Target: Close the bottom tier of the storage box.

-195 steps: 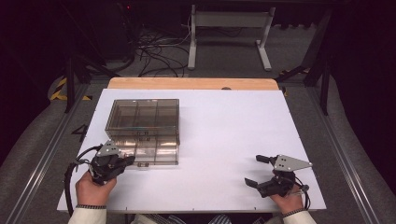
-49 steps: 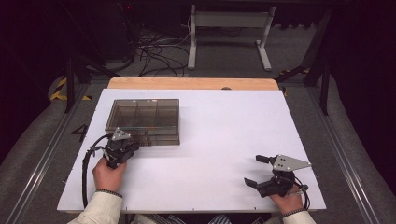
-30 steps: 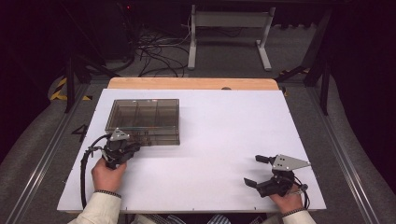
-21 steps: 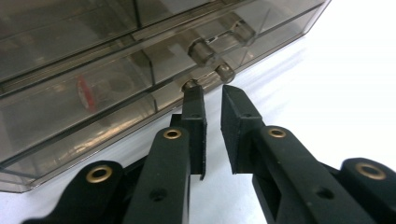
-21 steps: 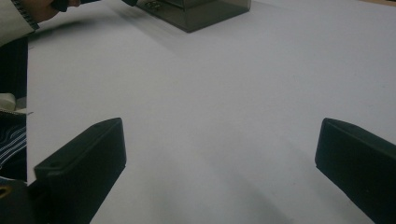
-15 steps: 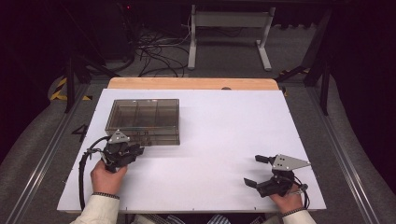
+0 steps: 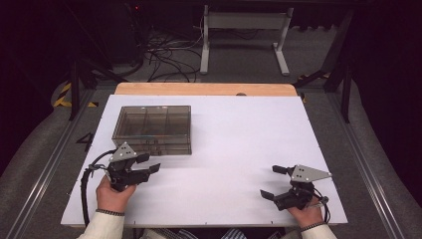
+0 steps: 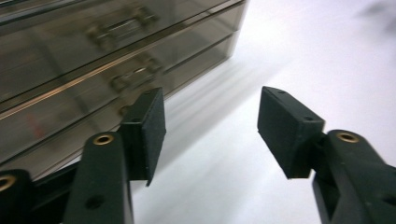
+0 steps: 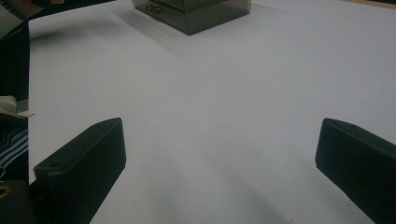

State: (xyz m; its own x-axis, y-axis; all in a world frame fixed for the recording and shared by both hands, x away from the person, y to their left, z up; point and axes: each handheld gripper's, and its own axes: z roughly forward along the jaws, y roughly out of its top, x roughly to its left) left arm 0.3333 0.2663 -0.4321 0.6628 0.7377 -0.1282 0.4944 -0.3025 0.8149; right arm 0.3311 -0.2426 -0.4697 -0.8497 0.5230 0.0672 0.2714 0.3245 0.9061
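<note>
Near the worktop's (image 7: 239, 149) left edge, left gripper (image 7: 142, 166), jaws just opening and empty, faces the drawer box (image 7: 153, 129) front; right gripper (image 7: 274, 182) rests unclenched, idle.

Smoky, see-through grey-brown for the drawer box (image 7: 153, 129), with dull metal handles (image 8: 134, 76) on its drawer fronts. Plain white across the table (image 7: 239, 149) — pale wood along the far edge. Black on both grippers, left gripper (image 7: 148, 164) and right gripper (image 7: 271, 182) — each topped by a grey plate. Yellow-and-black hazard stripes (image 7: 63, 94) on the floor.
</note>
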